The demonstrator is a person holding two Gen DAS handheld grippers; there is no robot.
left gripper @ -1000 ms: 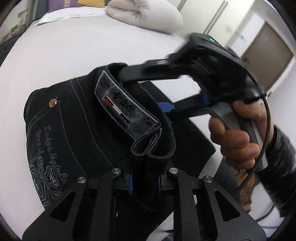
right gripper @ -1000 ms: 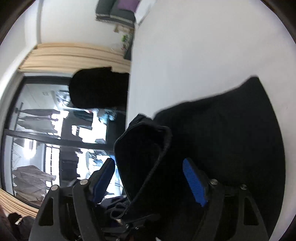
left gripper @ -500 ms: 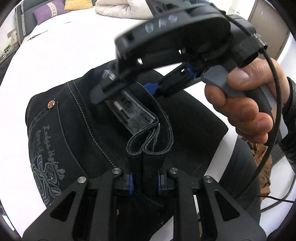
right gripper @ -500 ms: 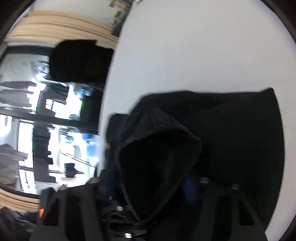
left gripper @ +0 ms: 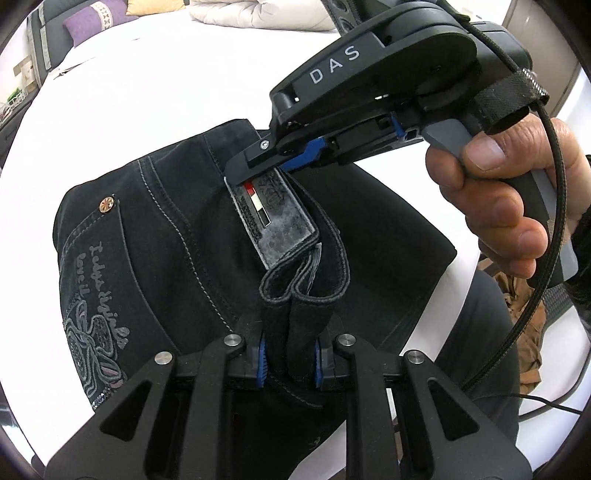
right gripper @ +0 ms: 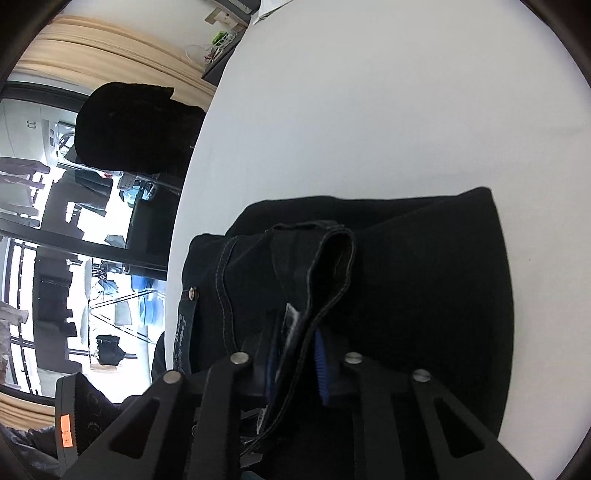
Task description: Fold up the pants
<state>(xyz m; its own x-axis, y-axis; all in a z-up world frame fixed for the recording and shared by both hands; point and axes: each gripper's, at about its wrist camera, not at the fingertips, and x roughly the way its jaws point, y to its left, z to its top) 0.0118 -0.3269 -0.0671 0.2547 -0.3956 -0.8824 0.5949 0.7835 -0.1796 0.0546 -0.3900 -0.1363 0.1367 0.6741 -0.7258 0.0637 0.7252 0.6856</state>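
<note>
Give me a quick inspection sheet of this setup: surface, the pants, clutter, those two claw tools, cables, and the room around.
Surface: white bed.
Job's things: black pants, waistband lifted; leather patch visible.
Clutter: nothing seen on the bed near the pants.
Grippers: left gripper shut on waistband; right gripper has just been closing, pinching the waistband at the patch.
Cables: black cable beside the hand.
Surroundings: white duvet, purple cushion, beige curtain, window.

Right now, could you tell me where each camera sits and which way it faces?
Left wrist: on the left gripper, looking down at the black pants on the white bed; right gripper and hand show.
Right wrist: on the right gripper, looking down along the waistband toward a window.
Shared: pants, bed.
</note>
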